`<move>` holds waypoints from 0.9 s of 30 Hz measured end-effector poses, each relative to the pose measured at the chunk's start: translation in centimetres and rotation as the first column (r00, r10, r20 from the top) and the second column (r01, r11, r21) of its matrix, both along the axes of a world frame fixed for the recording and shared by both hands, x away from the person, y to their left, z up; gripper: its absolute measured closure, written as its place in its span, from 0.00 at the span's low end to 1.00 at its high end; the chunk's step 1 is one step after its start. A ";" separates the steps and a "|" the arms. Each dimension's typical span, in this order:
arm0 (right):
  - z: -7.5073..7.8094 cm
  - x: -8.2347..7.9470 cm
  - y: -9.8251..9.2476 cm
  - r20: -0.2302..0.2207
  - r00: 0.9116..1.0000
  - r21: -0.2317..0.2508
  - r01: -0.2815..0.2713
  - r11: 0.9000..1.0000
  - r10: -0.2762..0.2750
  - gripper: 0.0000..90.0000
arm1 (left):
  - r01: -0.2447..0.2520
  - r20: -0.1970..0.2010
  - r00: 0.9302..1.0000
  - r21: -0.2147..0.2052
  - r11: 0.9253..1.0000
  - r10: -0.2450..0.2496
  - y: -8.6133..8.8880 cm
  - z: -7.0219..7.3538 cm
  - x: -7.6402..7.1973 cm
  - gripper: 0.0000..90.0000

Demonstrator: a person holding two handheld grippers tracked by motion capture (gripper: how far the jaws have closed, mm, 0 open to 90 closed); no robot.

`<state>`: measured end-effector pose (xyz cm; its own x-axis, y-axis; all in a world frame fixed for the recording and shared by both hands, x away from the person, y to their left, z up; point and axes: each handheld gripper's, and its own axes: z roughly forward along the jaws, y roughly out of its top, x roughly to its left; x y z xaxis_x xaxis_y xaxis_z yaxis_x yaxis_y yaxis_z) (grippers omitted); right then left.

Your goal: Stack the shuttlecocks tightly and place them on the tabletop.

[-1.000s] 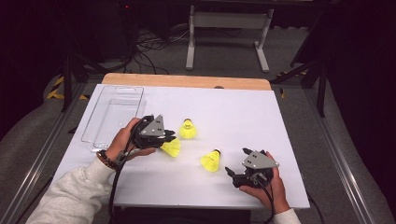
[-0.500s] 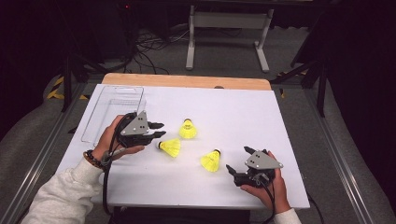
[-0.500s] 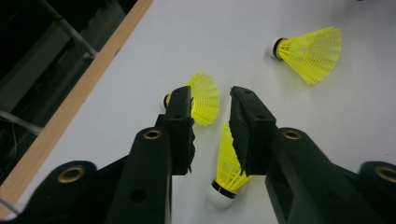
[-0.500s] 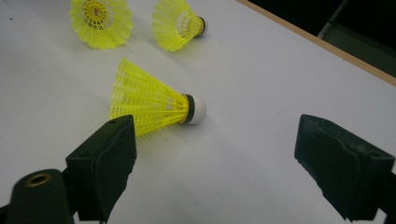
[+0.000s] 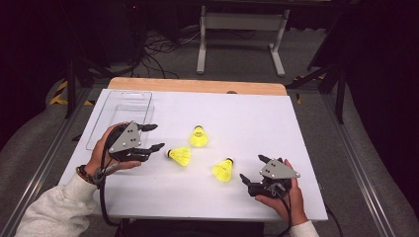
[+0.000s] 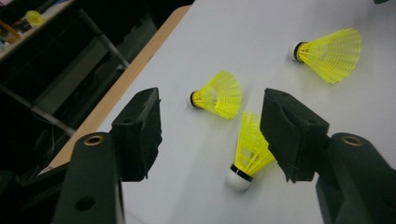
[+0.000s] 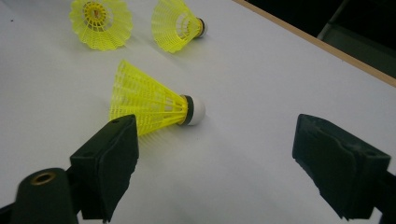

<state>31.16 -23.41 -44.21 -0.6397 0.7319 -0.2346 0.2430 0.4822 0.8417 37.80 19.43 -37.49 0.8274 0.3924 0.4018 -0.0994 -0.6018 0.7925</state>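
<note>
three bright yellow plastic shuttlecocks with white cork tips lie loose on the white table top [image 5: 247, 118], spread across its middle, none touching another. the left gripper [image 5: 154, 137] sits just beside the nearest of them, the yellow shuttlecock lying on its side with its cork toward the jaws [image 5: 180, 155]. those jaws have just been opening and stand well apart; in the left gripper view that shuttlecock [image 6: 248, 151] lies on the table beyond the gap, with neither pad pressing on it, so it looks set down rather than held. the second shuttlecock, resting skirt-down with its cork up [image 5: 198, 137], is a little farther toward the far edge, and the third [image 5: 224, 170] lies on its side near the right gripper [image 5: 252, 174].

the right gripper's jaws are also spread wide and empty; in its own view the third shuttlecock [image 7: 152, 102] lies on the table beyond the left pad and clear of it. my guess is it is parked there ready to take that one next.

the clear plastic rectangular tray [image 5: 121, 111] stands empty at the table's left, behind the left hand [image 5: 106, 150], probably where the shuttlecocks belong or came from; i can't tell which.
</note>
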 end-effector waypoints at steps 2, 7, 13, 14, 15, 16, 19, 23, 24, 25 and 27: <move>0.0 0.0 0.0 -0.002 1.000 -0.003 0.000 1.000 0.000 0.17 | -0.006 0.003 1.000 -0.031 0.999 0.006 0.8 -0.1 -0.3 0.36; 0.0 0.1 0.0 -0.003 1.000 -0.003 0.007 1.000 -0.007 0.15 | -0.013 0.010 1.000 -0.069 0.998 0.014 1.8 -0.4 -0.8 0.26; 0.1 0.2 0.0 0.002 1.000 0.002 0.014 1.000 -0.014 0.13 | -0.025 -0.006 1.000 -0.114 0.993 0.025 2.9 -1.0 -1.2 0.16; 0.2 0.3 0.0 0.004 1.000 0.005 0.017 1.000 -0.017 0.13 | -0.032 -0.013 0.999 -0.120 0.992 0.031 3.1 -1.3 -1.3 0.15; 0.2 0.4 0.0 0.005 1.000 0.006 0.017 1.000 -0.017 0.13 | -0.031 -0.013 0.999 -0.115 0.993 0.030 3.2 -1.4 -1.4 0.11; 0.2 0.4 0.1 0.004 1.000 0.006 0.016 1.000 -0.016 0.13 | -0.035 -0.006 0.999 -0.117 0.993 0.035 3.3 -1.5 -1.6 0.11; 0.2 0.5 0.2 0.007 1.000 0.012 0.018 1.000 -0.018 0.13 | -0.033 -0.006 0.999 -0.124 0.992 0.033 3.6 -1.9 -2.0 0.11; 0.3 0.6 0.3 0.011 1.000 0.023 0.011 1.000 -0.011 0.13 | -0.045 0.001 0.999 -0.113 0.993 0.046 4.2 -2.4 -2.7 0.11; 0.3 0.6 0.3 0.011 1.000 0.023 0.011 1.000 -0.011 0.13 | -0.045 0.001 0.999 -0.113 0.993 0.046 4.2 -2.4 -2.7 0.11; 0.4 0.7 0.4 0.012 1.000 0.024 0.005 1.000 -0.005 0.13 | -0.054 0.012 0.998 -0.120 0.991 0.056 4.5 -2.6 -3.0 0.11; 0.4 0.8 0.5 0.013 1.000 0.022 0.004 1.000 -0.005 0.13 | -0.058 0.011 0.998 -0.123 0.991 0.060 4.8 -2.9 -3.3 0.11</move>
